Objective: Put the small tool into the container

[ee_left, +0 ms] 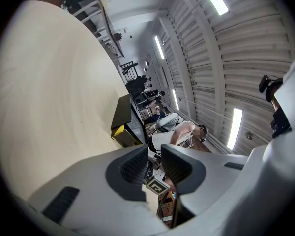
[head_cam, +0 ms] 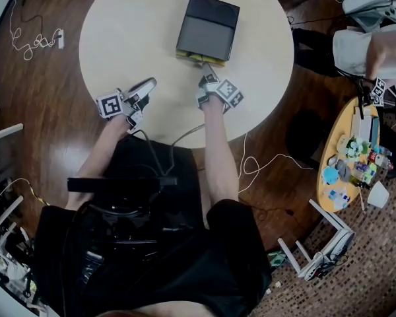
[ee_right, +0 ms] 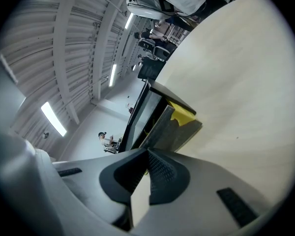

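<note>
Held over the round surface's (head_cam: 119, 38) 6 o'clock edge, the left tool (ee_left: 154, 152) shows a narrow gap with nothing in it. The right tool's marker cube (ee_left: 156, 185) is glimpsed through that gap. At its 3 o'clock, the right tool (ee_right: 147, 152) is closed tight, tips against the near end of a grey panel (ee_right: 163, 128). The panel juts from the dark container (head_cam: 208, 25) at 12 o'clock; whether the tool pinches it is unclear. A yellow strip (ee_right: 183, 113) shows at the container's mouth. The small tool cannot be picked out in any view. Bare surface spreads at the container's 9 and 3 o'clock. Past the rim, cables (head_cam: 33, 41) trail across the wood floor (head_cam: 46, 144).
</note>
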`<state>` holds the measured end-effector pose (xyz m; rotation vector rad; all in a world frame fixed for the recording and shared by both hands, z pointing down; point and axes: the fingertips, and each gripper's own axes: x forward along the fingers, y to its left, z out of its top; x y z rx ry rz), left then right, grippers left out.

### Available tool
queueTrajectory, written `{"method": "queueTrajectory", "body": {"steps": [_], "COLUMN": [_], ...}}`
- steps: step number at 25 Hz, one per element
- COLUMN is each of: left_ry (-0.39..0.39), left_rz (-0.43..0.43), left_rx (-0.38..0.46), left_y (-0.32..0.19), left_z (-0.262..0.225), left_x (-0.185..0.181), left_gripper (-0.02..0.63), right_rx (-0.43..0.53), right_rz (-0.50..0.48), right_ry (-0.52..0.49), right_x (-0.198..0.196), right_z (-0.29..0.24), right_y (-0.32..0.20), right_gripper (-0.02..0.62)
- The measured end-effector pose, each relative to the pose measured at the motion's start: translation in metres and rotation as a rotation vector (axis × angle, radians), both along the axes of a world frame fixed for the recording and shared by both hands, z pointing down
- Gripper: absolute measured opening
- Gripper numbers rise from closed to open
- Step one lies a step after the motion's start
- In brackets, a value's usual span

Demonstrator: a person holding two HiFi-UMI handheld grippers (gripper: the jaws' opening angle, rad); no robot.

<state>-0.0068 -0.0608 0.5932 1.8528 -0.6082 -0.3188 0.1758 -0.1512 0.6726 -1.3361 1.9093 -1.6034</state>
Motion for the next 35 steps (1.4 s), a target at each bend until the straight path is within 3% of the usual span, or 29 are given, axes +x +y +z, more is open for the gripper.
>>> {"method": "queueTrajectory", "body": {"steps": [22,31,35], "left_ry": [-0.016,-0.025,-0.026], "left_rz": [-0.009,-0.02,-0.025], "left_rx": [0.014,0.005,0.008], "left_y": [0.0,0.004,0.011], "left_z": [-0.005,-0.005,-0.007], "left_x": [-0.001,-0.003,0.0], "left_gripper": [0.088,0.087,0.089], "right_rx": [-0.029,-0.064,-0.027], "right_rz": [0.011,-0.005,-0.021], "right_ry": [-0.018,-0.063,-0.095], "right_x": [0.002,-0.003,-0.005], "right_z": [0.007,0.015,0.006], "right_y": [-0.026,-0.019,0.0], "right_gripper": [-0.02,-0.02,-0.02]}}
